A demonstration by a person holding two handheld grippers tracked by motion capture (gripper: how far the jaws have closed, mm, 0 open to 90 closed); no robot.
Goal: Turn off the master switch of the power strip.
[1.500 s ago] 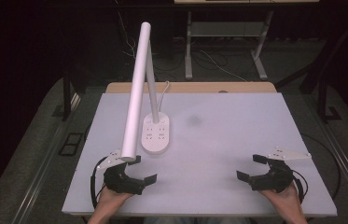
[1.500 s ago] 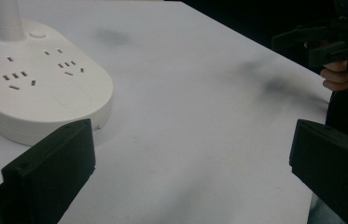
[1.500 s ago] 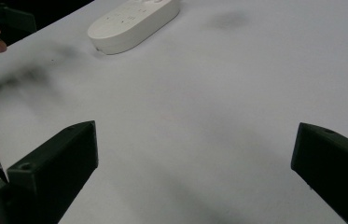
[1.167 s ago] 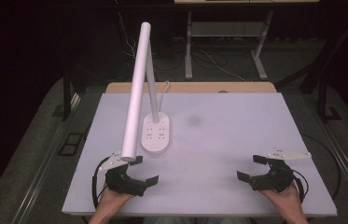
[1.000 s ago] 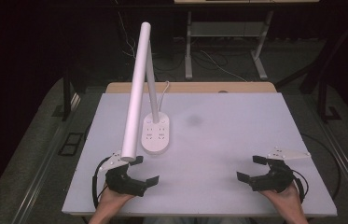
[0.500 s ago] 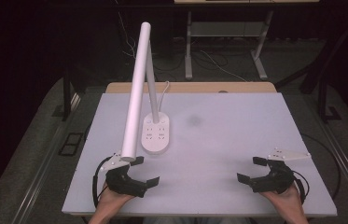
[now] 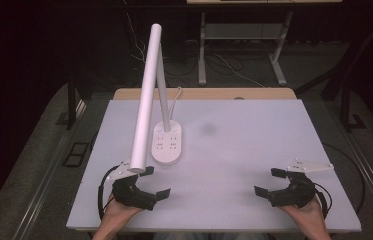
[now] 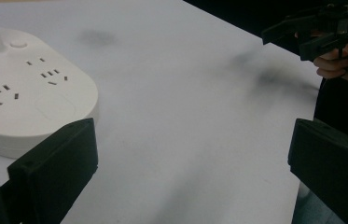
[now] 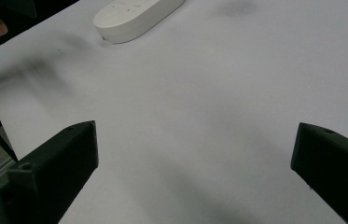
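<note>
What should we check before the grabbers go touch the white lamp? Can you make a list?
1. Left gripper open: ok, jaws spread wide.
2. Right gripper open: ok, jaws wide apart.
3. Both holding nothing: ok.
4. Lamp base flat on the table: ok, it sits level, just ahead of the left gripper.
5. Lamp head out of the way: not ok, the long bar hangs low over the left gripper, so a lift could bump it.
6. Lamp cord free behind the base: cannot tell, it runs off the far edge.
</note>
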